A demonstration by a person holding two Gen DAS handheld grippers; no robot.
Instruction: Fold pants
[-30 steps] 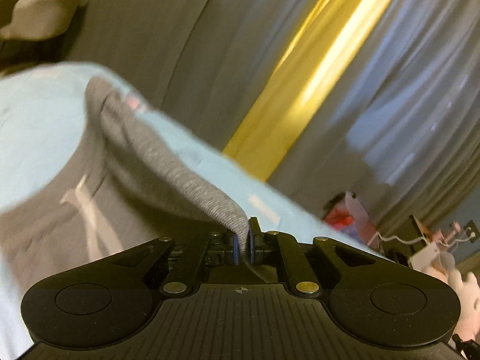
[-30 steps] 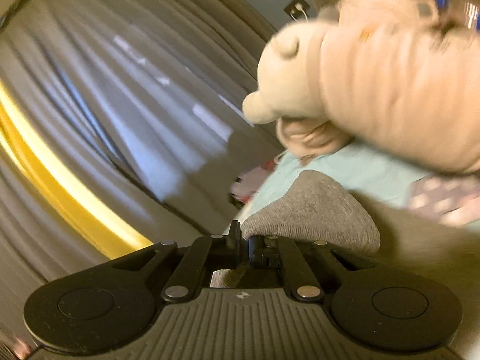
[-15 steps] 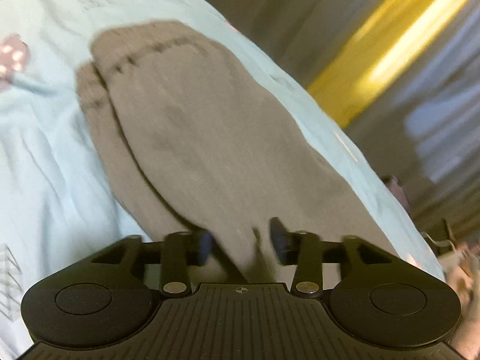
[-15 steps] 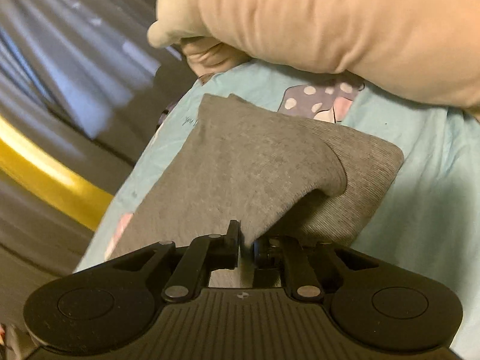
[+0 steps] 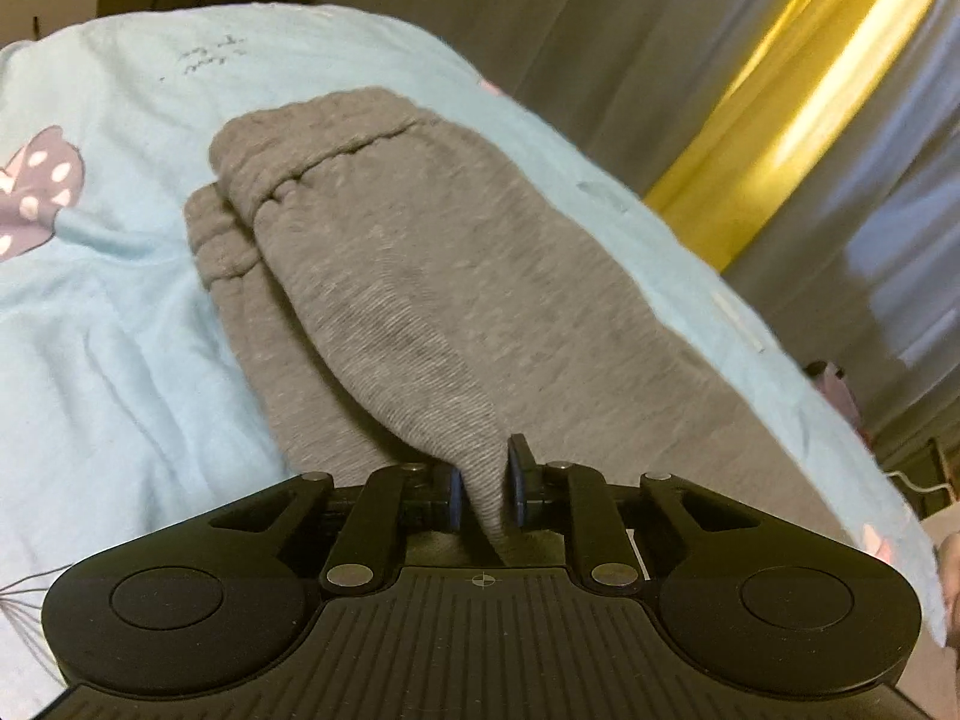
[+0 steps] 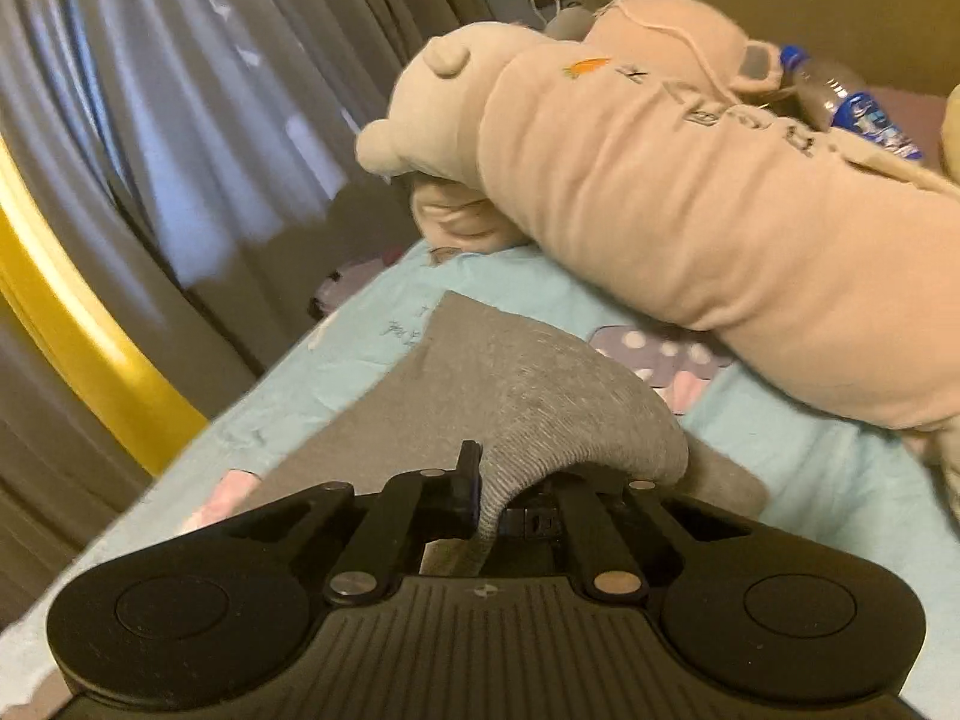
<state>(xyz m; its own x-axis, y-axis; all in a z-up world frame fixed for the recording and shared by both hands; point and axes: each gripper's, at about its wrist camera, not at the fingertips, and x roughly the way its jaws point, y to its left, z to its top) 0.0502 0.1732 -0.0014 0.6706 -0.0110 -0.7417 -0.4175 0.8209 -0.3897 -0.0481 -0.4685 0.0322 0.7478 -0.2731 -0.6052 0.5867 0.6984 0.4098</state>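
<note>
While the grey pants (image 5: 432, 276) lie on the blue sheet (image 5: 108, 324), a fold is being clamped by the left gripper (image 5: 485, 492), whose jaws have just been closing; another fold is pinched at six o'clock by the right gripper (image 6: 498, 504).

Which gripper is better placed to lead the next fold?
Left, probably: the left gripper pinches the grey pants with their length ahead; the right gripper faces the plush toy.

One pair of grey pants (image 5: 456, 276) lies on one light-blue sheet (image 5: 108, 324). On that sheet, beyond the pants, rests one long beige plush toy (image 6: 690, 204), with one plastic bottle (image 6: 852, 102) behind it. Two grippers are in view, one per camera.
</note>
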